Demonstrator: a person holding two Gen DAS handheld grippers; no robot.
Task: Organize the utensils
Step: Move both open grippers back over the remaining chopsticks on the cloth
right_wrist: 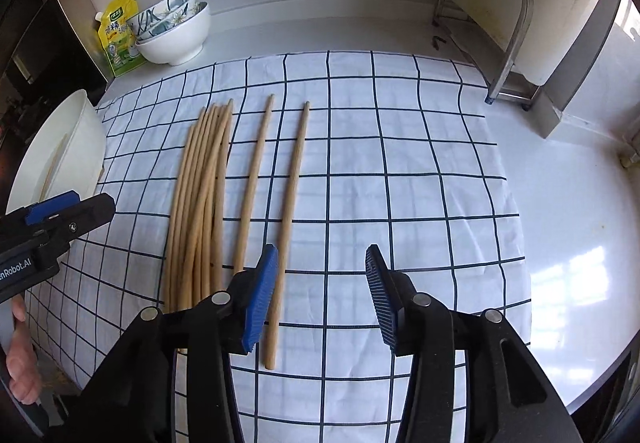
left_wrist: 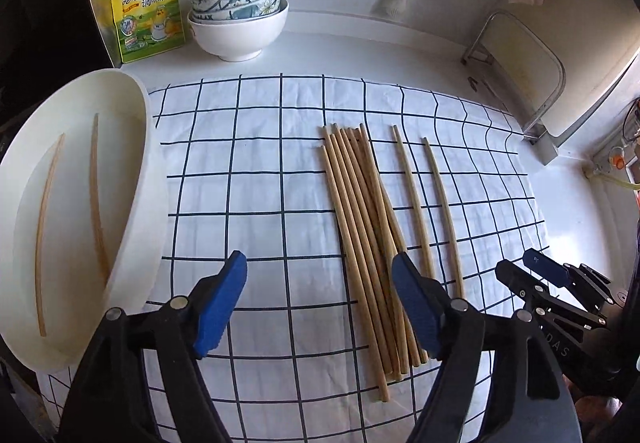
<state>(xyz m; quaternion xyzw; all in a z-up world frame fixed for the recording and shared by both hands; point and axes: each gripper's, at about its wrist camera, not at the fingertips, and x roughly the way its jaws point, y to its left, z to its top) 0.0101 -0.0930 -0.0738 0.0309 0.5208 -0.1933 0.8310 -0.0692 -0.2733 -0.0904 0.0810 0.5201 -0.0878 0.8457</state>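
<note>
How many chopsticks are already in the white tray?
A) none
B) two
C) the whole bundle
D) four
B: the left wrist view shows two chopsticks lying in the white tray, while the bundle and two single sticks lie on the checked cloth.

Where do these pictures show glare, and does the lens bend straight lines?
Right wrist view: bright window glare on the white counter, at the right. Left wrist view: the checked cloth has curved grid lines, and the two chopsticks in the white tray look bowed; that is fisheye distortion.

Matt wood chopsticks (left_wrist: pixel 360 243), cloth mat (left_wrist: pixel 260 183), glossy counter (right_wrist: pixel 580 223).
</note>
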